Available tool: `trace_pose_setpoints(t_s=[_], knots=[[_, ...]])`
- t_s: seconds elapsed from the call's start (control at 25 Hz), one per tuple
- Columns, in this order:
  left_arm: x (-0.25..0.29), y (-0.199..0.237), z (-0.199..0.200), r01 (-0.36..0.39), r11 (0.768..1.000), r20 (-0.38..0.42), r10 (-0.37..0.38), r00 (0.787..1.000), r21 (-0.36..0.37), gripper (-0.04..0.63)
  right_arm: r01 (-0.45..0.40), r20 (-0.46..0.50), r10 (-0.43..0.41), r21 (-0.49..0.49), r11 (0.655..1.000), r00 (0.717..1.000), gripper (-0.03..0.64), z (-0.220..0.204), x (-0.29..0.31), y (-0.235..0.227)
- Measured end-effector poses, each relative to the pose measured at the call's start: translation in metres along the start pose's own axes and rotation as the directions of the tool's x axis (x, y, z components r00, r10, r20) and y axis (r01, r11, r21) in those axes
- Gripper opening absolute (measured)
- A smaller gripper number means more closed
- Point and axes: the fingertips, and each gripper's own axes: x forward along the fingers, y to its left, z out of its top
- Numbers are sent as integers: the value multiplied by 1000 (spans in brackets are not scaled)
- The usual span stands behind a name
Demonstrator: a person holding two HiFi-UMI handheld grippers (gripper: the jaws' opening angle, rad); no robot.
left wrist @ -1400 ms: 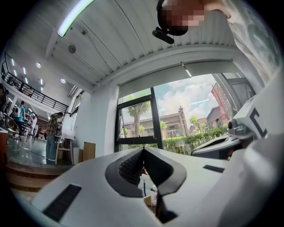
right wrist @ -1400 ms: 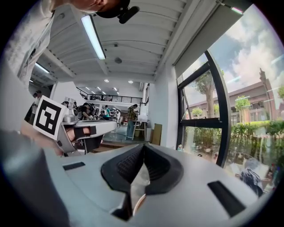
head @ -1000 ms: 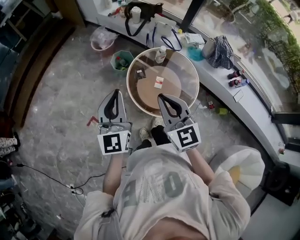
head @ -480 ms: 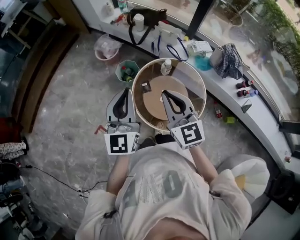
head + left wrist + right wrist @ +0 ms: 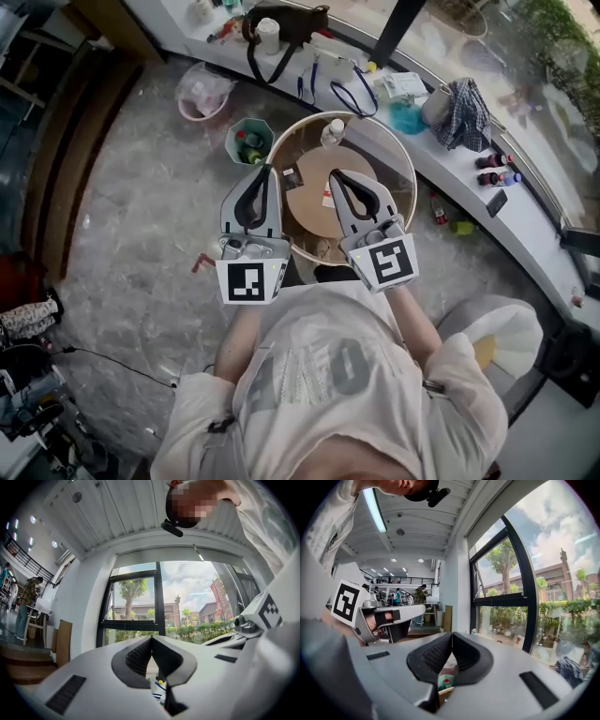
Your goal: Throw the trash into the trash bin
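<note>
Left tool (image 5: 265,171) and right tool (image 5: 333,175) are each pressed together, empty, over the round desk (image 5: 389,164). The right tool half-hides a packet (image 5: 326,197). The green bin (image 5: 248,141) at the desk's 10 o'clock holds blurred contents.

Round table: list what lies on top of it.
On the round table: a plastic bottle, a small dark packet, a red-and-white scrap. The right gripper covers part of its near side.

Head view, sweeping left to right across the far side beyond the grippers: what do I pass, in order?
Pink tub → green bin → white bottle on the round table → teal object → checked cloth.
</note>
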Motion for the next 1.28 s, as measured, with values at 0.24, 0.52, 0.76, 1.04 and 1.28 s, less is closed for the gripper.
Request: trace_pose_setpoints(t_s=[0.24, 0.52, 0.76, 1.04, 1.28], knots=[[60, 5, -21, 185, 983, -70, -185, 980, -4, 11, 161, -14, -160, 43, 986, 987, 14, 3, 37, -25], [107, 7, -40, 305, 951, -76, -308, 948, -49, 11, 288, -23, -288, 64, 955, 958, 14, 2, 59, -51], [132, -12, -53, 392, 919, -79, -394, 916, -41, 11, 376, -28, -376, 105, 921, 926, 14, -13, 54, -75], [155, -36, -96, 489, 871, -183, -490, 852, -52, 195, 468, -81, -461, 142, 872, 884, 14, -35, 41, -93], [180, -65, -191, 552, 827, -382, -547, 745, -108, 284, 574, -159, -553, 158, 804, 818, 14, -59, 20, -113]])
